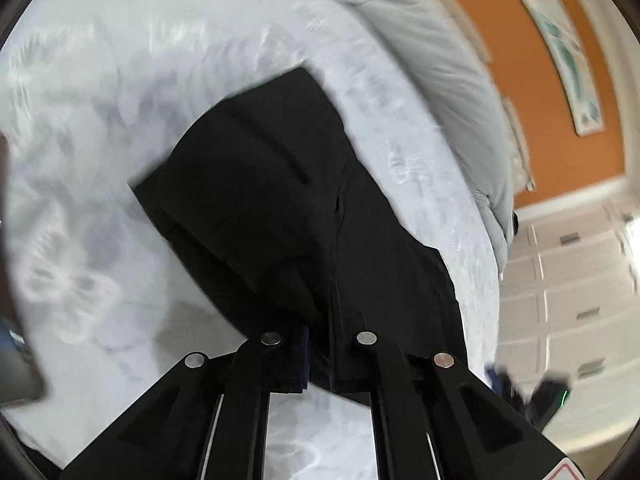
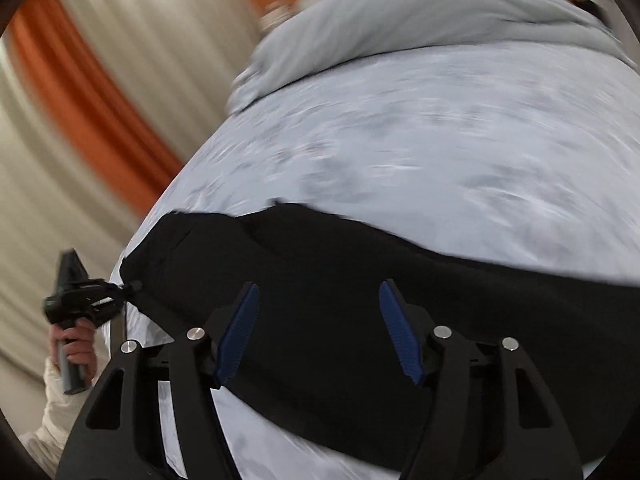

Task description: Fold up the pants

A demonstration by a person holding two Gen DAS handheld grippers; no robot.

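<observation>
Black pants (image 2: 360, 304) lie across the bed (image 2: 440, 152). Left tool (image 1: 320, 354) is clamped on one edge; right tool (image 2: 318, 332) hovers apart above them. Pinch the far edge squarely before folding.

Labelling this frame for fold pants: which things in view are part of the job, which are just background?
Job:
black pants
left gripper, shut on pants edge
right gripper, open over pants
patterned bedspread

Background:
grey duvet
wall picture
curtain
white drawers
</observation>
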